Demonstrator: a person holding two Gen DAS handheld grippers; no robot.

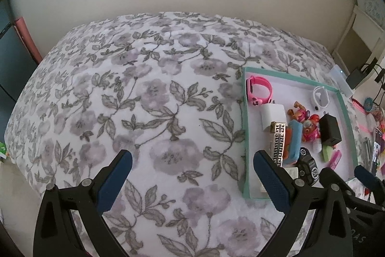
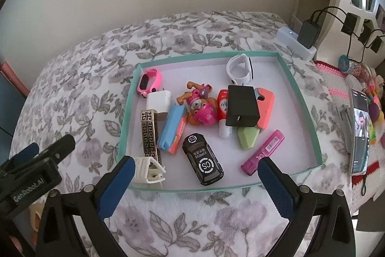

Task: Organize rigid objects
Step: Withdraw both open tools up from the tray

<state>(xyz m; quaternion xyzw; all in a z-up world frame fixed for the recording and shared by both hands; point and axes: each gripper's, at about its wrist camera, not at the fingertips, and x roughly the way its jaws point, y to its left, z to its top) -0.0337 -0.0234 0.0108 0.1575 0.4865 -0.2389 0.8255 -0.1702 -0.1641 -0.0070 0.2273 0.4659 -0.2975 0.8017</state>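
Lying in teal-rimmed tray (image 2: 310, 122) on floral bedspread (image 1: 144, 88): black toy car (image 2: 202, 161), judged light, rigid, glossy-slick, best pinched across flanks; left gripper (image 1: 192, 175) and right gripper (image 2: 196, 181) both spread, empty.

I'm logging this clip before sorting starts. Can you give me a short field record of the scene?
surface: floral bedspread
container: teal-rimmed tray, holding a jumble of small items
tray items: pink watch, toy car, black charger, pink highlighter
left gripper: jaws open, over bedspread
right gripper: jaws open, at tray's near edge
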